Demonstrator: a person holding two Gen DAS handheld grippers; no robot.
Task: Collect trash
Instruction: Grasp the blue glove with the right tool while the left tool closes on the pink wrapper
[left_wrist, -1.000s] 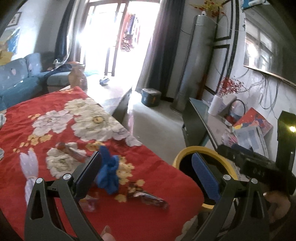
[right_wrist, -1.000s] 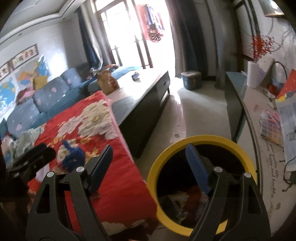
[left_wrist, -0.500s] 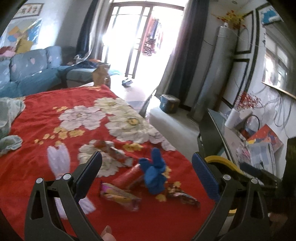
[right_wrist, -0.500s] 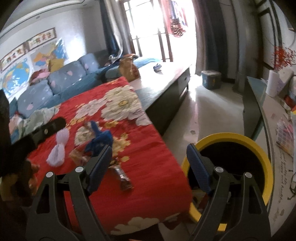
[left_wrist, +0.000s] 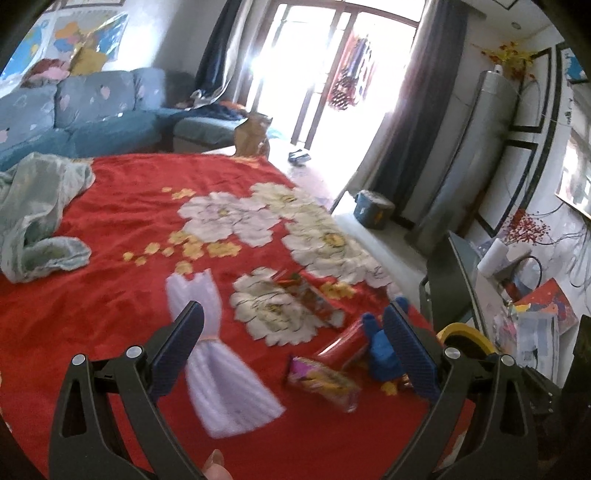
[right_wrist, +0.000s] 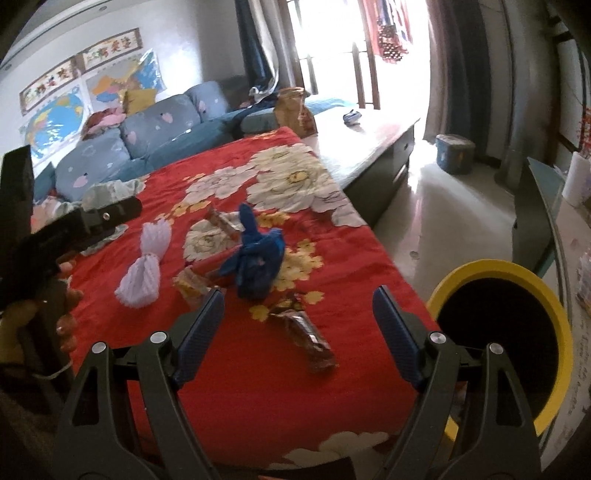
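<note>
- Indoors, we hold both claws above a red floral blanket (right_wrist: 280, 384) spread over a low table, trash scattered near its front right corner.
- Our left gripper (left_wrist: 291, 354) stands wide open with nothing between its blue pads; the pale lilac foam net (left_wrist: 221, 373) lies on the blanket under its left finger, not gripped.
- Our right gripper (right_wrist: 299, 325) is likewise spread wide and empty, hanging over the blanket's front edge.
- A brown foil wrapper (right_wrist: 306, 336) lies flat between the right claw's fingers as that camera sees it, closest to the front edge and apart from the other litter.
- A crumpled blue rag (right_wrist: 258, 254) sits upright just behind that wrapper, near the right edge of the blanket.
- A pink-and-yellow snack wrapper (left_wrist: 325, 380) and a red wrapper (left_wrist: 340, 347) lie touching beside the rag; a further printed wrapper (left_wrist: 310, 299) rests on a white flower behind them.
- A yellow-rimmed black bin (right_wrist: 506, 343) stands on the floor just off the table's front right corner; its contents are too dark to tell.
- A pale green cloth (left_wrist: 37, 214) is heaped at the blanket's left edge, well apart from the trash.
- A hand (right_wrist: 62, 291) grips the left tool's handle at the right camera's left side.
</note>
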